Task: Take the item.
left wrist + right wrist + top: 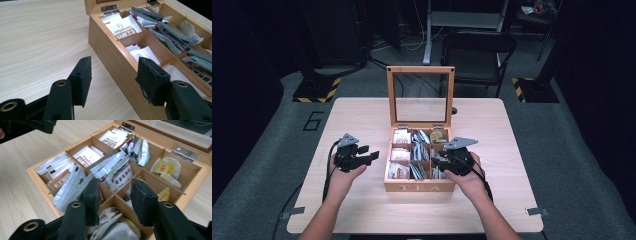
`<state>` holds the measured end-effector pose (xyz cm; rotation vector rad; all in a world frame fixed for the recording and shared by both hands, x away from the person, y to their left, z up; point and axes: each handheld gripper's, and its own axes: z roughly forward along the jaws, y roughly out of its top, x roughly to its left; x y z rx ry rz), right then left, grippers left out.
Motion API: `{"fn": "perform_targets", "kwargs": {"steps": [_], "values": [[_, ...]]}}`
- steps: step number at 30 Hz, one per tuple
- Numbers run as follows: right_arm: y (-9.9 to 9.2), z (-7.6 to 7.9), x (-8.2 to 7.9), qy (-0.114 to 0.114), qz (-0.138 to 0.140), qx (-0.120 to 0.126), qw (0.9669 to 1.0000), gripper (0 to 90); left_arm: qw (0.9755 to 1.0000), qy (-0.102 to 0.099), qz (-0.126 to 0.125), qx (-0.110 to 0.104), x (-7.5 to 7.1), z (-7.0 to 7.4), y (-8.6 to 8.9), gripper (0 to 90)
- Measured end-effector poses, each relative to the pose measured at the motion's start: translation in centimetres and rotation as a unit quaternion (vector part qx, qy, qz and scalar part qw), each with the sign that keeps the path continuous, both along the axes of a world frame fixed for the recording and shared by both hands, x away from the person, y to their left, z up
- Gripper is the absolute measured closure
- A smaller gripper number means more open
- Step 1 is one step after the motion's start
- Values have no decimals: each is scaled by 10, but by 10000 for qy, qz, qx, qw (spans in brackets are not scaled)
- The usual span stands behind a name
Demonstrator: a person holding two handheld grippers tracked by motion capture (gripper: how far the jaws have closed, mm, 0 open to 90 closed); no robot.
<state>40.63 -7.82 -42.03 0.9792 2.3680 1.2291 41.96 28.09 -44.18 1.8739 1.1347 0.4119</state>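
While both grippers' jaws stand spread, one tea box [419, 187] shows nine compartments.

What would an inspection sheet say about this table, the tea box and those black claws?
Surface: pale wooden table, bare around the box.
Job's things: wooden nine-compartment tea box, glass-paned lid upright, compartments holding tea packets.
Clutter: nothing seen.
Grippers: left gripper open beside the box's wall; right gripper open above the compartments.
Cables: black cable trails from the left gripper.
Surroundings: dark folding chair, grey floor, hazard-striped stand bases.
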Motion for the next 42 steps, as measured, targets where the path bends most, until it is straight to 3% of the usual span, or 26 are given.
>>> {"fn": "perform_targets", "kwargs": {"steps": [8,20,28,42], "values": [[12,-9,-4,167,119,177,9996,548,10000,24,33,-17,-1,-1,4,453],[37,-19,-11,142,378,55,9992,545,10000,54,47,-22,-2,-4,4,452],[38,-25,-10,99,406,-109,9991,651,9999,81,61,-51,-3,-4,4,452],[41,-40,-4,433,304,-299,9981,755,9999,87,65,-48,-3,-5,4,449]]}}
